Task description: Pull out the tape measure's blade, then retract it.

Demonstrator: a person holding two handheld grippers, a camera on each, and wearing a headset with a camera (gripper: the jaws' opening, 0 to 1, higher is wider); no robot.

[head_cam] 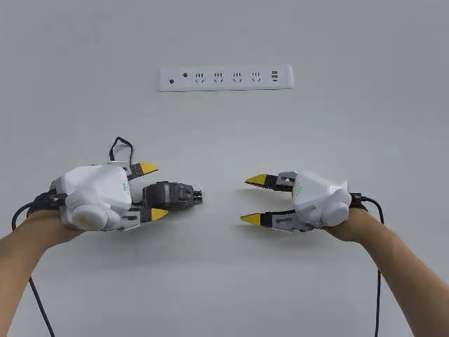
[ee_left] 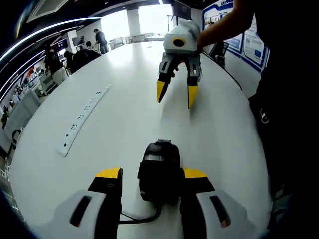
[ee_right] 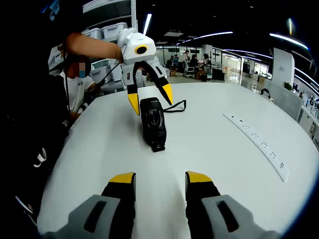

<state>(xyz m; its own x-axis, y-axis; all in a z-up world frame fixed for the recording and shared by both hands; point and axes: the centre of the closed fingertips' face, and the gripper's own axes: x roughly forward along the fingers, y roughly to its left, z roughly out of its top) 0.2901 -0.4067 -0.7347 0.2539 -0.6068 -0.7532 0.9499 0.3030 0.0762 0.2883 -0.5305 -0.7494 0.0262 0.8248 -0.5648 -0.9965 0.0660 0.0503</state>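
- The tape measure (head_cam: 174,195), a dark compact case, lies on the white counter (head_cam: 224,281) between the fingers of the left gripper (head_cam: 153,191).
- Its long axis runs along the left gripper's reach. The narrow end points straight at the right gripper (head_cam: 252,200), and no blade shows drawn out.
- A thin black cord (head_cam: 120,144) loops from the case's back end, past the left gripper's far finger.
- The left fingers are apart and straddle the case. In the left gripper view one finger sits just beside the case and the other stands off with a clear gap, so it is not clamped.
- The right fingers are spread wide too, holding nothing. Their yellow tips face the tape's end across a bare stretch of counter.
- A white power strip (head_cam: 226,78) lies well apart on the far side, roughly parallel to the line between the two grippers.
- The counter's rounded edge curves close behind each gripper in the gripper views, while the surface around the tape is open.
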